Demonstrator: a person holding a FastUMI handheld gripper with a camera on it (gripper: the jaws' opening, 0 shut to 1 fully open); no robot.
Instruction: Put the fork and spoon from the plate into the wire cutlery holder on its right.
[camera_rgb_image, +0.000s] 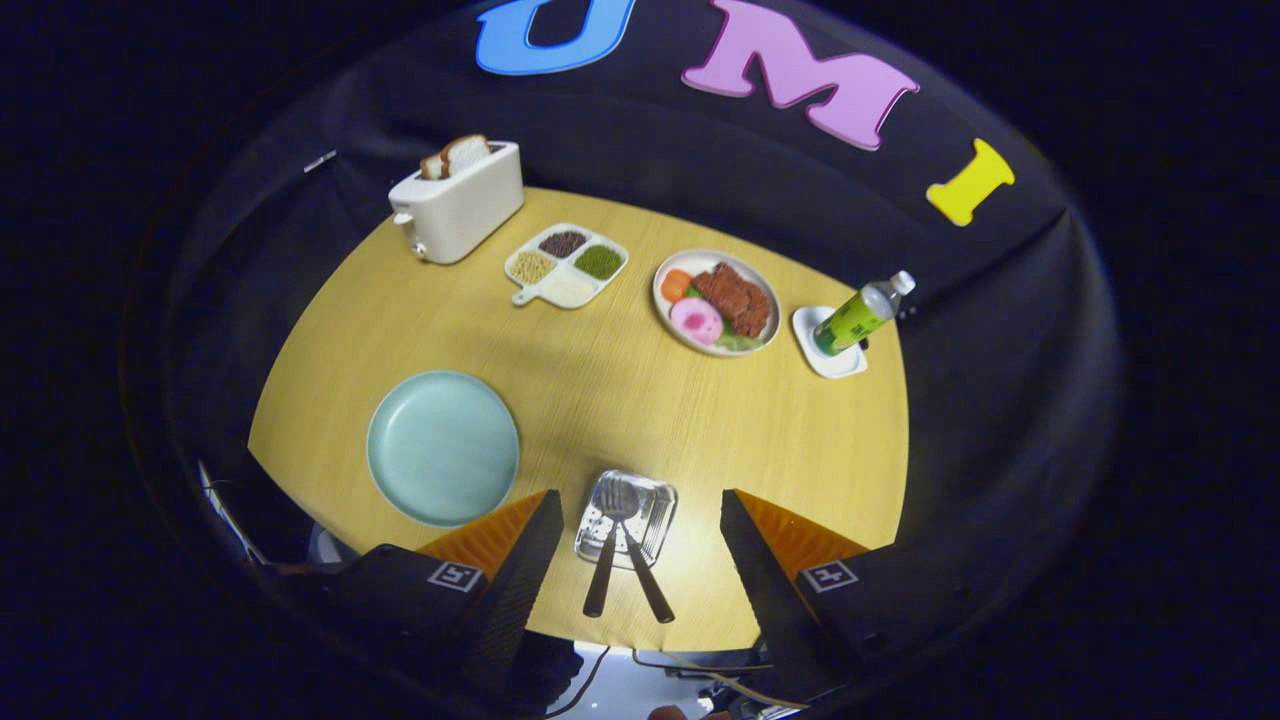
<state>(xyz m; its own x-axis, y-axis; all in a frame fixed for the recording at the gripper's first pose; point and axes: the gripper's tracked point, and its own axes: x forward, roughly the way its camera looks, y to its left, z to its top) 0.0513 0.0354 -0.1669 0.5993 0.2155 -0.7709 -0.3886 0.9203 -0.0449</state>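
pale wood made up the round tabletop (600, 400) in the gripper view, and the fingers hung high over its near edge, spread wide and holding nothing, the gripper (640, 560) looking down between them.

between the two fingers, a little nearer the left one, sat the wire cutlery holder (627, 518), a small shiny square basket. the fork (604, 550) and the spoon (636, 555) both had their heads inside it already, lying low rather than standing, and their dark handles stuck out over its near rim toward the gripper. the two handles crossed close to the basket and splayed apart as they came nearer, so their long axes ran roughly along the line of the fingers, head end away, handle end close. whether the handle tips rested on the tabletop or hung just above it could not be told.

left of the holder, beyond the left finger, lay the plate (443, 447), pale green and bare. by that layout the task looked done or nearly so, and any coming move seemed to be a lift straight away, not another grasp.

far beyond the fingers stood a toaster (457, 203) with bread in it, a divided dish (566, 264) of grains, a food plate (716, 301) and a bottle (860, 314) on a coaster.
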